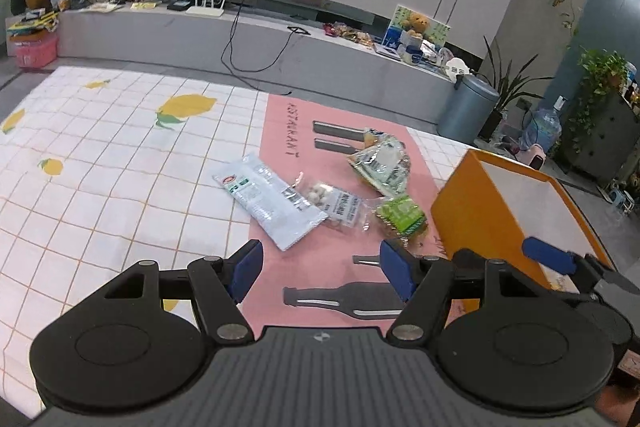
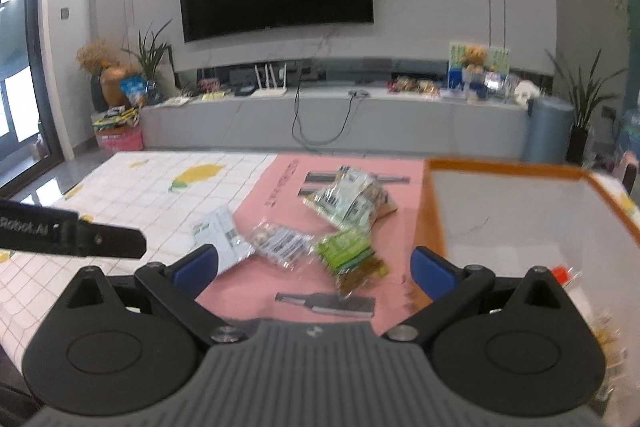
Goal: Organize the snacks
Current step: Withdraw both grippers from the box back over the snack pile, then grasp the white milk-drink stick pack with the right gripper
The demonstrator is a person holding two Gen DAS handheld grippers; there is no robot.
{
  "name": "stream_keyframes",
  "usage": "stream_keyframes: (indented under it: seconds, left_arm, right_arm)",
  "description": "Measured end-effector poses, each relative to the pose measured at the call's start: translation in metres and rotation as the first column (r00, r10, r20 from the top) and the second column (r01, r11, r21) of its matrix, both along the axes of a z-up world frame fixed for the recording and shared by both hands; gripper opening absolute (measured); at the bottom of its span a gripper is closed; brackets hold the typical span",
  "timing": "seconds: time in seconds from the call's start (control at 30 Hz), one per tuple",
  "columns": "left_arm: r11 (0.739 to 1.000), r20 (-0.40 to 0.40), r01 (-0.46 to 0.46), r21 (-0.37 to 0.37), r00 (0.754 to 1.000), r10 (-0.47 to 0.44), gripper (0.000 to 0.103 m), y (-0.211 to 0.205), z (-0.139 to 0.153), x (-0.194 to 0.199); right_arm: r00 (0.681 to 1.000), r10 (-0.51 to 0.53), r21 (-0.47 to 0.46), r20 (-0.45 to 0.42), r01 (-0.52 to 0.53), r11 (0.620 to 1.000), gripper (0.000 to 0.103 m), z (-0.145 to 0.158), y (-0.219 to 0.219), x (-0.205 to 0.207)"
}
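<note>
While both grippers are held above the near edge of the table, four snack packets are seen scattered on the pink placemat (image 1: 280, 131). A white packet (image 1: 269, 201) lies farthest left, overlapped at its right end by a clear bag of pale round pieces (image 1: 332, 201). Just beside that is a small green packet (image 1: 401, 217), and behind it a larger crumpled green-and-white bag (image 1: 382, 165). An orange box (image 1: 472, 211) with a white inside stands at the right, just beside the green packet. The left gripper (image 1: 322, 271) is held with its jaws apart and nothing between them; the right gripper (image 2: 314, 267) is likewise spread and empty. Nothing is seen standing between the grippers and the packets. The lemon-print tablecloth (image 1: 100, 167) is spread to the left.
</note>
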State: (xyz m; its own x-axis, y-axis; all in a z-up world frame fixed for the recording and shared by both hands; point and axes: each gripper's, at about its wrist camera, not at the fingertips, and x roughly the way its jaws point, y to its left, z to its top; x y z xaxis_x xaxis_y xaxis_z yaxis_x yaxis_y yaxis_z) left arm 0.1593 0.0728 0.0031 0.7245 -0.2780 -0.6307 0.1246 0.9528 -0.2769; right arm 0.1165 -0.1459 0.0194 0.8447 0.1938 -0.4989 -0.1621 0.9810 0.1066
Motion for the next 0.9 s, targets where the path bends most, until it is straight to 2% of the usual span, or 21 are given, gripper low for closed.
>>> stream_keyframes:
  seconds: [0.13,0.3,0.4,0.63,0.73,0.9]
  left_arm:
    - [1.000,-0.023,-0.008,-0.013,1.000,0.007,0.079,0.010,-0.012,0.009]
    - [1.000,-0.025,-0.018,0.016,1.000,0.018,0.079,0.016,-0.019,0.023]
    - [1.000,-0.047,-0.021,0.023,0.999,0.022,0.079,0.019,-0.025,0.028]
    - [0.998,-0.097,-0.062,0.018,0.993,0.063,0.078,0.025,-0.027,0.032]
    - [0.996,-0.097,-0.086,0.021,0.991,0.088,0.078,0.029,-0.024,0.033]
    - [0.993,-0.112,-0.122,0.004,0.986,0.122,0.078,0.042,-0.023,0.034]
  right_arm:
    - [1.000,-0.006,-0.043,-0.021,0.005,0.999,0.100,-0.012,0.009,0.010]
    - [0.999,0.009,-0.101,-0.044,-0.013,0.995,0.100,-0.028,0.027,0.020]
    - [1.000,0.007,-0.183,-0.028,-0.012,0.983,0.099,-0.035,0.037,0.023]
    - [0.996,0.064,-0.239,0.065,-0.046,0.970,0.095,-0.038,0.050,0.013]
    - [0.993,0.092,-0.238,0.075,-0.072,0.969,0.088,-0.041,0.055,0.011]
    - [0.994,0.098,-0.194,0.055,-0.086,0.977,0.088,-0.046,0.062,0.017]
